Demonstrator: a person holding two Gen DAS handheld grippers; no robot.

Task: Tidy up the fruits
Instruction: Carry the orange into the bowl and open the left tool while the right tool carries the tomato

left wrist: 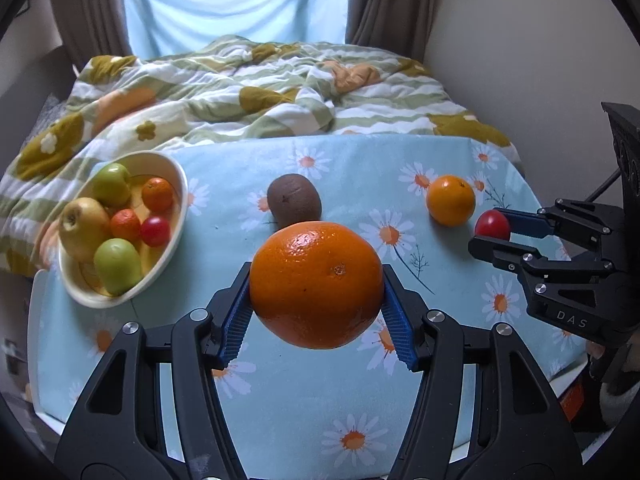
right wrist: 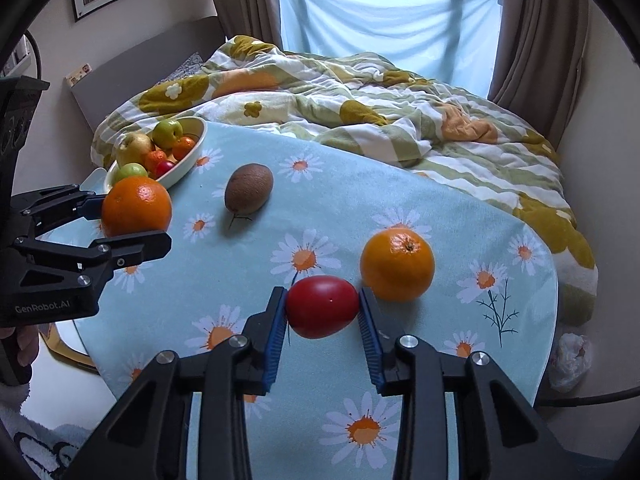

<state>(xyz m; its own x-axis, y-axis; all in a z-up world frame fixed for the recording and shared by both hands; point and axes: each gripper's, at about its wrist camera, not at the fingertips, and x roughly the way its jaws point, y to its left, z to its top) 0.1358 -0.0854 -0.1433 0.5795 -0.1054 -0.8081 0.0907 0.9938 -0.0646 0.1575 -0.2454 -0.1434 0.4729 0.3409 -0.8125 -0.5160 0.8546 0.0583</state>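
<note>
Clearly, right tool (left wrist: 493, 236) reads "DAS"; left tool (right wrist: 134, 220), "GenRobot.AI".

The large orange (left wrist: 317, 284) is hiding the lower part of the kiwi (left wrist: 294, 200) behind it in the left wrist view. The bowl (right wrist: 192, 156) is holding piled fruit covering one another, its near end disappearing behind that orange in the right wrist view. A person's hand (right wrist: 18, 344) is running off the left edge.

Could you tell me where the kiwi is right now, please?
The kiwi lies on the daisy tablecloth mid-table, between the fruit bowl and the loose orange.
</note>
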